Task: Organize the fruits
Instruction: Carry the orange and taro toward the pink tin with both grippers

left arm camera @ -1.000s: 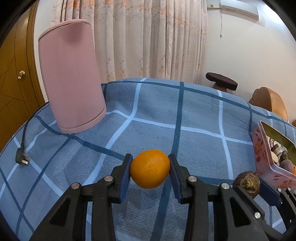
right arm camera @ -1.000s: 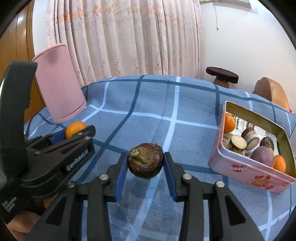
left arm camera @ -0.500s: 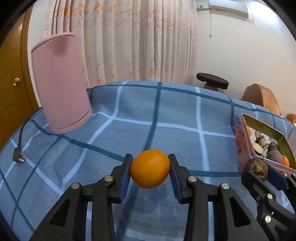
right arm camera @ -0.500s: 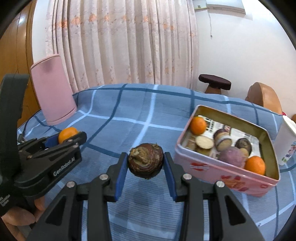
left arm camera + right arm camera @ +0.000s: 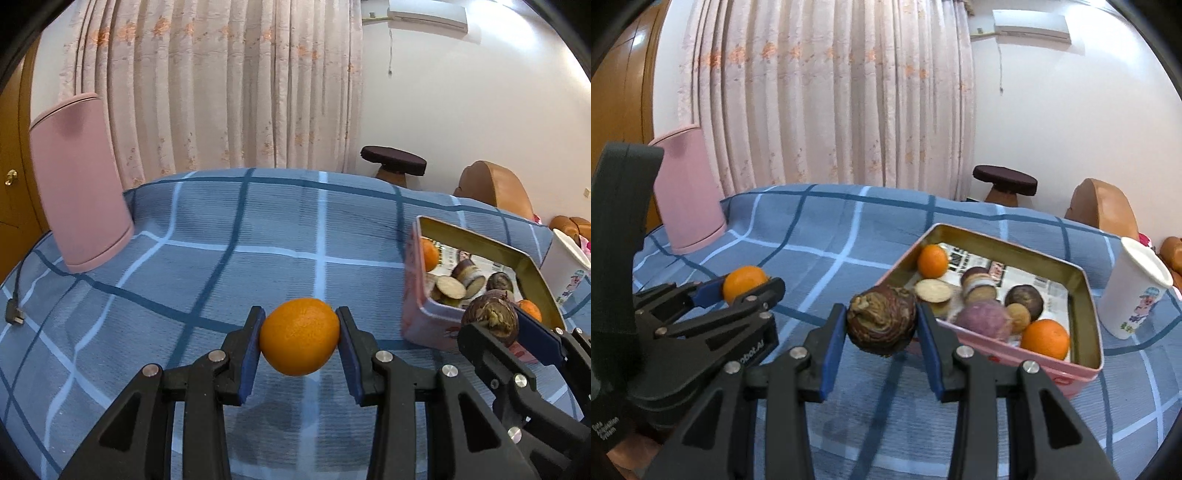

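My left gripper is shut on an orange and holds it above the blue checked cloth; it also shows at the left of the right wrist view. My right gripper is shut on a brown wrinkled fruit, just at the near left corner of the pink tin box. The tin holds two oranges, a purple fruit and several brown and cut pieces. In the left wrist view the tin is at the right, with the brown fruit in front of it.
A tall pink cylinder stands at the back left of the table. A black plug and cable lie at the left edge. A white paper cup stands right of the tin. A stool and curtains are behind.
Both grippers have moved right toward the tin with their fruit still held. The tin is now closer and larger in both views, and the white cup has come into sight.
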A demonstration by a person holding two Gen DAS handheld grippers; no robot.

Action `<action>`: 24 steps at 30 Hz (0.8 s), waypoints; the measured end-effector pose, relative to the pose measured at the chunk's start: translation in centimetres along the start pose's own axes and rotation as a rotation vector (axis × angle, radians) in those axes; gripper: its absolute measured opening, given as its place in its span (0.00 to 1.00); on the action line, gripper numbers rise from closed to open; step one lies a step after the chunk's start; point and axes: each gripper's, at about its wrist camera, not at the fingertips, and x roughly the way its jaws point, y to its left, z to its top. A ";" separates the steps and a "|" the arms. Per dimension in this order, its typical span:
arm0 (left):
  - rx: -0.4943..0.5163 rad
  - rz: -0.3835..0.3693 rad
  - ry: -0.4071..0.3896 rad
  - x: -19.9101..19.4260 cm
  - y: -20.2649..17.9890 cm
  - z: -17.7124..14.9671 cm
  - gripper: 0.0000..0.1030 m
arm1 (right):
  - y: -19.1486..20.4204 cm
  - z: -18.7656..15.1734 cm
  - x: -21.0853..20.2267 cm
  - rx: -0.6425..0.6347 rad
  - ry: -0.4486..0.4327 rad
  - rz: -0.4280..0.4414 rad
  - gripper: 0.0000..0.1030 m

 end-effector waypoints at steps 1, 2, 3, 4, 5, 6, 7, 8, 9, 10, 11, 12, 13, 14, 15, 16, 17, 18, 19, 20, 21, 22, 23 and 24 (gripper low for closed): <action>0.005 -0.004 0.000 0.1 -0.3 0.0 0.40 | -0.3 0.1 -0.1 0.007 -0.003 -0.001 0.40; 0.013 -0.007 -0.001 0.1 -0.7 0.1 0.40 | -0.7 0.1 -0.2 0.014 -0.008 -0.004 0.40; 0.020 -0.011 -0.004 0.1 -1.2 0.1 0.40 | -1.2 0.3 -0.4 0.027 -0.017 -0.010 0.40; 0.025 -0.015 -0.006 0.1 -1.5 0.2 0.40 | -1.7 0.4 -0.6 0.040 -0.025 -0.014 0.40; 0.030 -0.023 -0.008 0.1 -1.9 0.3 0.40 | -2.3 0.5 -0.7 0.053 -0.031 -0.018 0.40; 0.034 -0.032 -0.011 0.1 -2.4 0.4 0.40 | -2.8 0.6 -0.8 0.068 -0.036 -0.024 0.40; 0.036 -0.042 -0.014 0.1 -2.8 0.5 0.40 | -3.5 0.7 -0.9 0.086 -0.041 -0.031 0.40; 0.041 -0.056 -0.020 0.0 -3.4 0.7 0.40 | -4.1 0.7 -1.1 0.103 -0.045 -0.039 0.40; 0.049 -0.065 -0.026 0.0 -4.0 0.9 0.40 | -4.8 0.8 -1.1 0.118 -0.048 -0.048 0.40; 0.065 -0.075 -0.035 -0.1 -4.8 1.1 0.40 | -5.6 0.9 -1.3 0.138 -0.053 -0.063 0.40; 0.075 -0.081 -0.040 -0.1 -5.3 1.1 0.40 | -6.3 1.0 -1.4 0.156 -0.059 -0.076 0.40; 0.090 -0.093 -0.045 -0.1 -6.1 1.3 0.40 | -7.2 1.1 -1.5 0.178 -0.065 -0.097 0.40; 0.101 -0.102 -0.048 -0.1 -6.7 1.4 0.40 | -7.8 1.2 -1.7 0.193 -0.068 -0.117 0.40; 0.111 -0.115 -0.048 0.0 -7.4 1.5 0.40 | -8.4 1.3 -1.8 0.209 -0.072 -0.139 0.40; 0.118 -0.130 -0.043 0.2 -8.0 1.6 0.40 | -9.0 1.4 -1.9 0.222 -0.077 -0.154 0.40; 0.118 -0.142 -0.037 0.3 -8.4 1.7 0.40 | -9.7 1.5 -2.0 0.236 -0.083 -0.167 0.40; 0.117 -0.154 -0.030 0.5 -8.9 1.9 0.39 | -10.1 1.5 -2.1 0.242 -0.085 -0.174 0.40; 0.119 -0.165 -0.024 0.7 -9.5 2.1 0.39 | -10.4 1.6 -2.1 0.246 -0.087 -0.185 0.40; 0.123 -0.170 -0.023 0.8 -9.9 2.2 0.39 | -10.9 1.7 -2.0 0.247 -0.087 -0.203 0.40; 0.135 -0.174 -0.025 1.0 -10.5 2.4 0.39 | -11.2 1.8 -1.9 0.248 -0.085 -0.215 0.40; 0.143 -0.176 -0.027 1.0 -11.0 2.5 0.39 | -11.5 1.9 -1.6 0.253 -0.082 -0.225 0.40; 0.149 -0.178 -0.026 1.2 -11.4 2.7 0.39 | -11.9 2.0 -1.5 0.259 -0.079 -0.230 0.40; 0.152 -0.185 -0.020 1.5 -11.9 2.9 0.39 | -12.2 2.0 -1.4 0.262 -0.077 -0.237 0.40; 0.149 -0.190 -0.015 1.7 -12.0 3.1 0.39 | -12.5 2.1 -1.2 0.262 -0.075 -0.249 0.40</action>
